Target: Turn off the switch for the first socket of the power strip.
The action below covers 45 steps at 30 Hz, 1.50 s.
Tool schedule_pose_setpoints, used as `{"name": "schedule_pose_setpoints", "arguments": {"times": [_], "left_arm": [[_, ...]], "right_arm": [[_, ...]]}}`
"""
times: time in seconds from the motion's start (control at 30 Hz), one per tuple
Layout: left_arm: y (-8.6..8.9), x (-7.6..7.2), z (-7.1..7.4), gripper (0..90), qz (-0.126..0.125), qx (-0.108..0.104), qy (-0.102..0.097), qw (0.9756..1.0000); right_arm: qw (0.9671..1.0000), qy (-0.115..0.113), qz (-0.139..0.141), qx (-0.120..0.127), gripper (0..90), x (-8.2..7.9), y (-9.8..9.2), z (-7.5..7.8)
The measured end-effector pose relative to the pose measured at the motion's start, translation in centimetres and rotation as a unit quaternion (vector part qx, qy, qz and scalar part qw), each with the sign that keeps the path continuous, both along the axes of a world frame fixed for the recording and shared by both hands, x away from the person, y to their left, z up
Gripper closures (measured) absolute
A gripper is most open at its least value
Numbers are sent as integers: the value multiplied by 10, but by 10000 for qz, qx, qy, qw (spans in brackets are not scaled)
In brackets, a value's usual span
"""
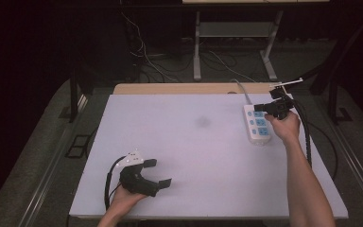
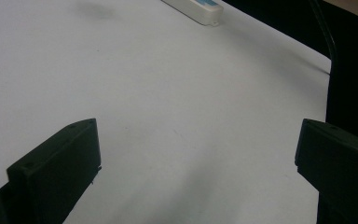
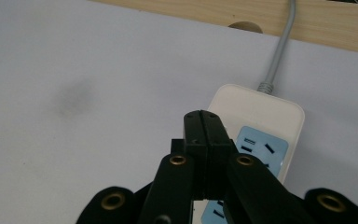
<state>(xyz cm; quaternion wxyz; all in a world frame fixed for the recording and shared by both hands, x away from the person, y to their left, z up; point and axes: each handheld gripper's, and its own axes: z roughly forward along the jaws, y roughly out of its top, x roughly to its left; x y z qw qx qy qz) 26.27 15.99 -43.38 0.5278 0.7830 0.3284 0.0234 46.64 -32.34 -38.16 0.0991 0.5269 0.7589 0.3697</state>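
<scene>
At the lower left of the high view, my left gripper (image 1: 159,172) rests low on the white table (image 1: 184,156), jaws spread wide with nothing between them. Toward the upper right, my right gripper (image 1: 260,108) has its jaws pressed together, empty, poised over the power strip (image 1: 257,126), which lies near the table's right edge.

— What carries everything here?

— A table (image 1: 184,156) with a pale grey-white top; a strip of bare wood (image 1: 179,88) runs along its 12 o'clock edge.

— And lying on it?

— A white power strip (image 1: 257,125) with blue sockets, flat at about 2 o'clock, its grey cord (image 3: 279,46) leading off toward 12. There's a faint dark smudge (image 1: 202,122) near centre, possibly a stain.
</scene>
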Motion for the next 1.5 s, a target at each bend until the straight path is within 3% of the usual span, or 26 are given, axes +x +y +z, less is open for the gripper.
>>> {"name": "schedule_pose_setpoints", "arguments": {"times": [0.3,0.7,1.07,1.17,1.23,1.27,1.3,1.33,1.4,1.47,1.5], "left_arm": [[-1,0,0,0,-12,-14,11,10000],[-1,-1,0,0,-7,-33,-11,10000],[-1,-2,0,0,-17,-20,-15,10000],[-1,-2,0,0,-5,-33,-5,10000],[-1,-2,1,0,-5,-36,-9,10000],[-1,-2,1,0,4,-41,-4,10000],[-1,-2,1,0,7,-44,-8,10000],[-1,-2,1,0,7,-44,-8,10000],[-1,-2,1,0,6,-40,-7,10000],[-2,-2,1,0,3,-40,-11,10000],[-2,-3,1,0,3,-40,-12,10000]], "right_arm": [[10000,-27,-6,44,900,-14,-2,9],[9996,-156,191,107,900,-42,7,20],[9986,-280,319,323,870,-62,13,30],[9981,-329,320,419,810,-68,15,33],[9978,-408,245,454,693,-76,18,37],[9978,-408,245,454,693,-76,18,37],[9970,-496,270,533,610,-81,19,39],[9970,-496,270,533,610,-81,19,39],[9961,-558,240,642,491,-89,20,40],[9960,-573,235,650,442,-92,21,40],[9960,-579,235,632,347,-96,22,40]]}}
